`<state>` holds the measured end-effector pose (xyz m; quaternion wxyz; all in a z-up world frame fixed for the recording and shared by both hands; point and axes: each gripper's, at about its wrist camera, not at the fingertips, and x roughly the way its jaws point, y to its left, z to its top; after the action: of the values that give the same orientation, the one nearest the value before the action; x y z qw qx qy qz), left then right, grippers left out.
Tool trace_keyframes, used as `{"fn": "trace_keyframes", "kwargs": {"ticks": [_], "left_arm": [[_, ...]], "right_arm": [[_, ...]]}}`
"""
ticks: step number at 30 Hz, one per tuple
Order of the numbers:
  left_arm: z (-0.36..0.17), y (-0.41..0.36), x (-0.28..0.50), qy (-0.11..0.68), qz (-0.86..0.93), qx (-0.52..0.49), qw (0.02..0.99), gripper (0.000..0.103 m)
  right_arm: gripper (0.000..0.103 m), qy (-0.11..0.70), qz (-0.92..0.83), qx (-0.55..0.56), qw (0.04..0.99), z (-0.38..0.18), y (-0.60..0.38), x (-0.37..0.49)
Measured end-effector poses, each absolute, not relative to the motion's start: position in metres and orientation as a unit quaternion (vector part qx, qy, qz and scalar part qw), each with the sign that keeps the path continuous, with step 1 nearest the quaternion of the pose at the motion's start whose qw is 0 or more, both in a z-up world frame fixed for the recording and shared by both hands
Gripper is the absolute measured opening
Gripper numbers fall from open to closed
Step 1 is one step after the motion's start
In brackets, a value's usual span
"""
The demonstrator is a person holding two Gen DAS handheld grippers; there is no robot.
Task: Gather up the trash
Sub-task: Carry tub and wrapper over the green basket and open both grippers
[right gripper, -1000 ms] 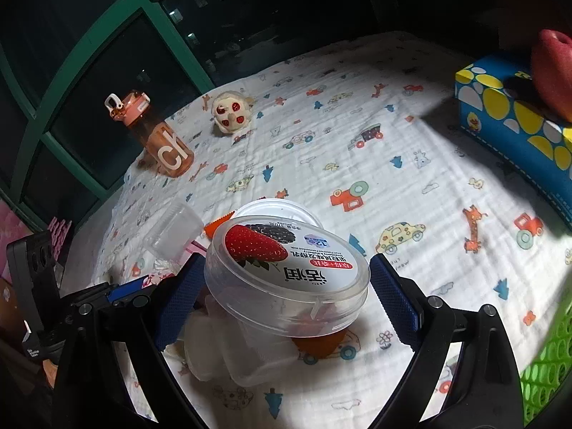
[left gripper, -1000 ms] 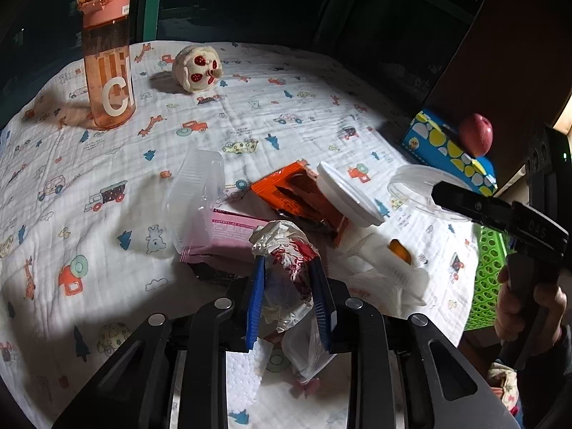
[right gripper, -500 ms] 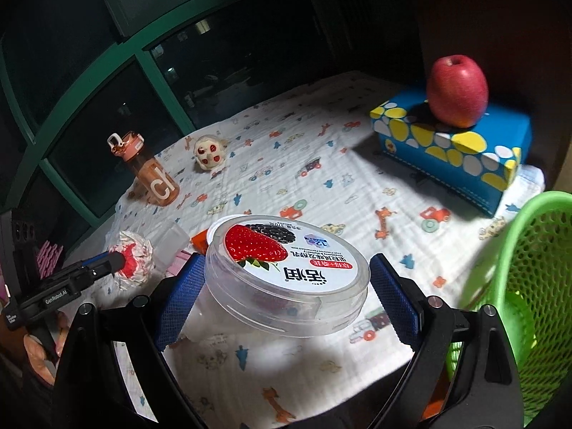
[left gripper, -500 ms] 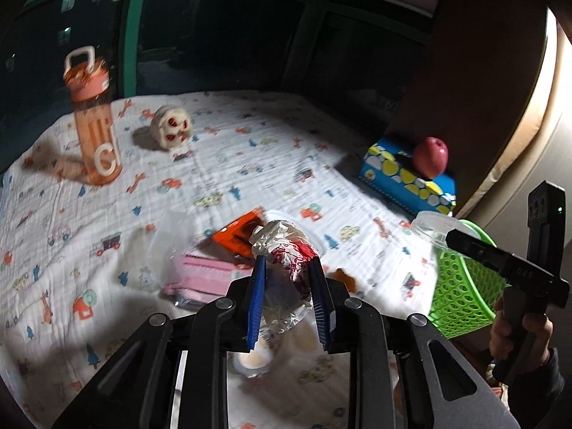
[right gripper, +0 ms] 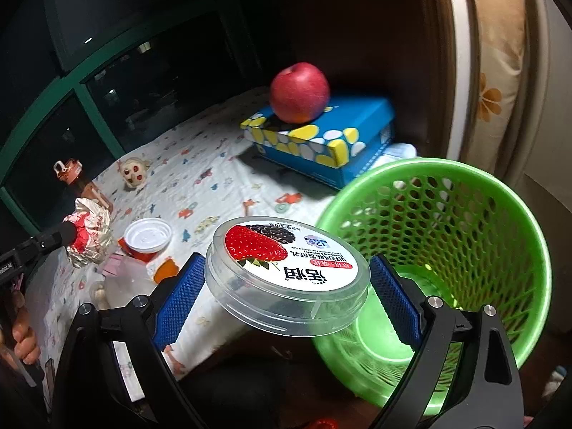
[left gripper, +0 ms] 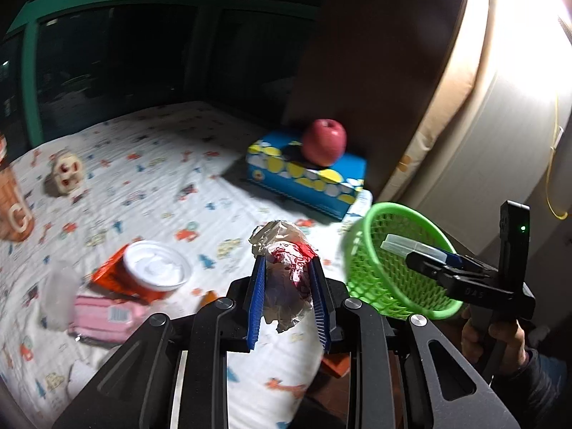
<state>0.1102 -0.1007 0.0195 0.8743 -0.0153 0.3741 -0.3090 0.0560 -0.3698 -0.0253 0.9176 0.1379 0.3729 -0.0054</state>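
My left gripper (left gripper: 287, 268) is shut on a crumpled foil wrapper (left gripper: 286, 279), silver with red, held above the table's near edge; the wrapper also shows in the right wrist view (right gripper: 87, 237). My right gripper (right gripper: 286, 286) is shut on a clear plastic lid (right gripper: 286, 271) with a strawberry label, held at the rim of the green mesh basket (right gripper: 464, 214). In the left wrist view the right gripper (left gripper: 422, 255) holds the lid (left gripper: 404, 245) over the basket (left gripper: 364, 268). More trash lies on the cloth: a white-lidded cup (left gripper: 155, 271), an orange packet (left gripper: 111, 275), a pink packet (left gripper: 103, 318).
A blue spotted tissue box (right gripper: 321, 143) with a red apple (right gripper: 299, 93) stands at the table's far right. A skull toy (left gripper: 68, 175) and an orange bottle (left gripper: 10, 207) stand at the far left. A dark window lies behind, a curtain on the right.
Both grippers have lifted off the table and swung right toward the green basket, each carrying its item. The lid now hangs at the basket's rim.
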Motion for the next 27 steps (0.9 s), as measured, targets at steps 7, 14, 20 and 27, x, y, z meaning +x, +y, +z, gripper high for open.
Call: {"fn": "trace_keyframes", "kwargs": {"ticks": [7,14,20,27], "left_arm": [[0.026,-0.171,0.107,0.374,-0.368,0.009,0.851,0.024],[0.021,-0.226,0.107,0.387,-0.407,0.024,0.827,0.024],[0.014,-0.263,0.107,0.395,-0.431,0.03,0.811,0.024],[0.002,-0.295,0.104,0.405,-0.448,0.044,0.796,0.024]], "right_arm": [[0.091,0.39,-0.055,0.142,0.908,-0.04,-0.415,0.033],[0.092,0.405,-0.075,0.153,0.898,-0.055,-0.438,0.014],[0.092,0.409,-0.079,0.156,0.896,-0.061,-0.447,0.005],[0.092,0.4,-0.09,0.162,0.897,-0.058,-0.457,-0.013]]}}
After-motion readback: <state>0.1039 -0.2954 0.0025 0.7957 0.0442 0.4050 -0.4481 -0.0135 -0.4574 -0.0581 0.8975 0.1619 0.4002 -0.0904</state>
